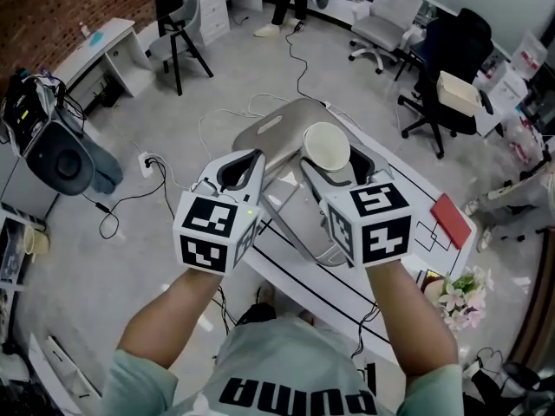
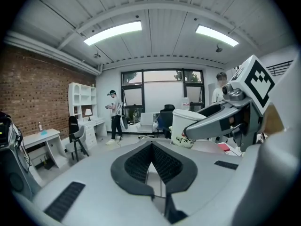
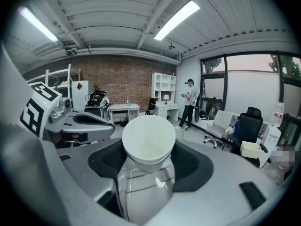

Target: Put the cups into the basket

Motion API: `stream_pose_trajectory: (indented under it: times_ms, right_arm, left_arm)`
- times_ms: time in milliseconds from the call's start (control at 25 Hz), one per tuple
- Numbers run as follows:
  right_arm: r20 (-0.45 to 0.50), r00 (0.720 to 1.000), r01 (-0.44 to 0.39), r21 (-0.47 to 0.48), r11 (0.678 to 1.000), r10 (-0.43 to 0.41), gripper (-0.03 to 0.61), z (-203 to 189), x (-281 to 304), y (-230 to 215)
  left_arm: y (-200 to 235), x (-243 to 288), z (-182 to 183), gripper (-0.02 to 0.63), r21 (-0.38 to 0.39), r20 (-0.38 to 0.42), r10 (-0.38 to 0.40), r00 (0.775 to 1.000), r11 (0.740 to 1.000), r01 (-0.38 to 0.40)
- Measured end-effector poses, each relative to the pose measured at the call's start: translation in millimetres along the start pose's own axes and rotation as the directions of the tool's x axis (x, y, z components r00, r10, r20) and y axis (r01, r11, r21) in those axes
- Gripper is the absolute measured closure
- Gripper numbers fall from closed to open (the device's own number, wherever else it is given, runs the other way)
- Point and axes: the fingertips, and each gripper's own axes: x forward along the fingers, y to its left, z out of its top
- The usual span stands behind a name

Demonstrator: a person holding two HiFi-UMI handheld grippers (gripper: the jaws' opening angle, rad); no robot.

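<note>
The right claw (image 1: 334, 165) is clamped on a white paper cup (image 3: 146, 140), its jaws set wide on either side of the cup's wall. The cup is aloft, mouth tipped back toward the person, above the far edge of the counter (image 1: 408, 189). The left claw (image 2: 151, 157) hangs just beside it, jaws together and empty. This looks like the carrying step, with the cup picked up and not yet placed. I cannot make out a basket in any view. The next move calls for finding it, bringing the cup over its opening, lowering it and only then parting the jaws.
</note>
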Motion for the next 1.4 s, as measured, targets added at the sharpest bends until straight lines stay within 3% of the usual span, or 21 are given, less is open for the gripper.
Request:
stream_pose_trajectory:
  times_ms: [680,920,1400]
  right_arm:
    - [-0.152,0.987,0.064,0.055,0.996,-0.055,0.278,-50.5,142.2,-19.7]
    - [-0.203,0.977,0.071,0.059,0.996,-0.058,0.278,-78.8,176.2,-24.7]
    - [-0.307,0.951,0.054,0.097,0.994,-0.022,0.278,-151.6,227.9,-23.9]
  left_arm:
    - [113.2,49.7,-47.0,0.609,-0.029,-0.079,0.093,0.993,0.995,-0.096]
    - [136.4,63.8,-78.1,0.609,-0.080,-0.105,0.115,0.988,0.989,-0.124]
    - [153.0,87.0,-135.8,0.609,-0.081,-0.173,0.128,0.977,0.986,-0.143]
